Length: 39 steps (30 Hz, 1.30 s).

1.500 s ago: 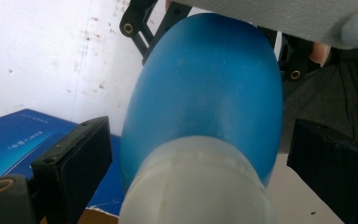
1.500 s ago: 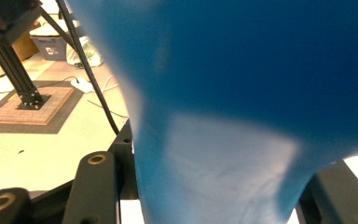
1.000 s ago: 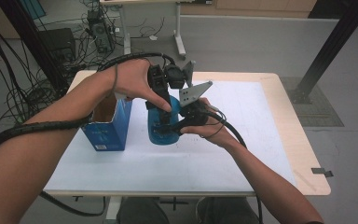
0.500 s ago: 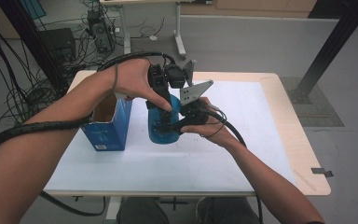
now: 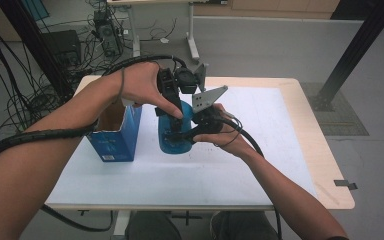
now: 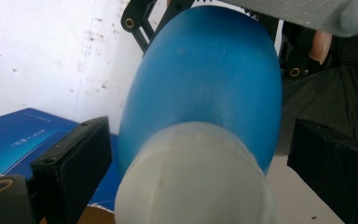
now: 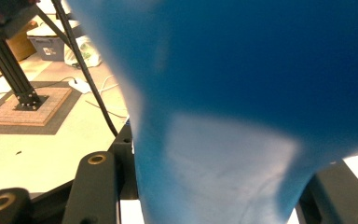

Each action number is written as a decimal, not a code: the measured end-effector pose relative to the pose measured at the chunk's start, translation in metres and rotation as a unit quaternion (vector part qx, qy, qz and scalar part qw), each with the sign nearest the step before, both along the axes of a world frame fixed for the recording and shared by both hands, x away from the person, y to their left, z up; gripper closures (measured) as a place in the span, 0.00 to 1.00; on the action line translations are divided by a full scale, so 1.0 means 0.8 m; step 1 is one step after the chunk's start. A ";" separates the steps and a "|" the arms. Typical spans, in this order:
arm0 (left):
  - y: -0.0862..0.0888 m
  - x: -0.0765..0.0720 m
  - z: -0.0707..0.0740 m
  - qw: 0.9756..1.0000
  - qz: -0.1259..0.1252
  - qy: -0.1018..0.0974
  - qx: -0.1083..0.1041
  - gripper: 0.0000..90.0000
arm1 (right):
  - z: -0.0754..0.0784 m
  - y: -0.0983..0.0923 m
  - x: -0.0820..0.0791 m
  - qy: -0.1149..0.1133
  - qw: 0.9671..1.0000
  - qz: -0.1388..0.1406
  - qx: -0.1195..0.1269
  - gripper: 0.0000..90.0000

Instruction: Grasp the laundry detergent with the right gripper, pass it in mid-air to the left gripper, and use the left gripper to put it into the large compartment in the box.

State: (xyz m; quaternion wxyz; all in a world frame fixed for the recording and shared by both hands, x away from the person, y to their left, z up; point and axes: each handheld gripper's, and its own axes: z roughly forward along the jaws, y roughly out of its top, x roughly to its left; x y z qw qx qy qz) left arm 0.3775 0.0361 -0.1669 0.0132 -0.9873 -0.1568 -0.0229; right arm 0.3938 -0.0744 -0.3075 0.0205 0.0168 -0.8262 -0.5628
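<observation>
While both of my hands meet over the middle of the white table [image 5: 260, 150], my right gripper [image 5: 180, 136] is clamped on the body of a blue bottle [image 5: 176, 140] that stands there, its jaws closed against the plastic low on either side in the right gripper view. My left gripper [image 5: 172, 107] comes down from above onto the bottle's top; in the left gripper view its two black jaws stand wide on either side of the pale white cap [image 6: 191, 182], apart from it and not pressing. Just beside the bottle, on my left, stands an open blue carton [image 5: 115, 137] with a brown cardboard inside. Small white print runs along the carton's face in the left gripper view, and a white label sits low on its front in the high view, but both are too small and blurred to read
</observation>
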 end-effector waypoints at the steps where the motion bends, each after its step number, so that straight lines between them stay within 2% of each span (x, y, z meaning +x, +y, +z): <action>1: 0.000 0.000 0.000 1.000 0.000 0.001 0.000 0.08 | 0.000 0.000 0.000 -0.001 1.000 0.000 0.000 0.50; 35: 0.000 -0.002 -0.003 1.000 -0.004 0.000 0.001 0.08 | 0.001 0.002 -0.002 -0.001 1.000 0.002 0.002 0.50; 38: 0.001 -0.001 -0.003 1.000 -0.004 -0.001 0.005 0.09 | 0.001 0.002 -0.002 -0.001 1.000 0.003 0.003 0.50; 39: 0.001 0.000 -0.004 1.000 -0.002 -0.003 0.005 0.12 | 0.001 0.003 -0.002 0.000 1.000 0.004 0.003 0.50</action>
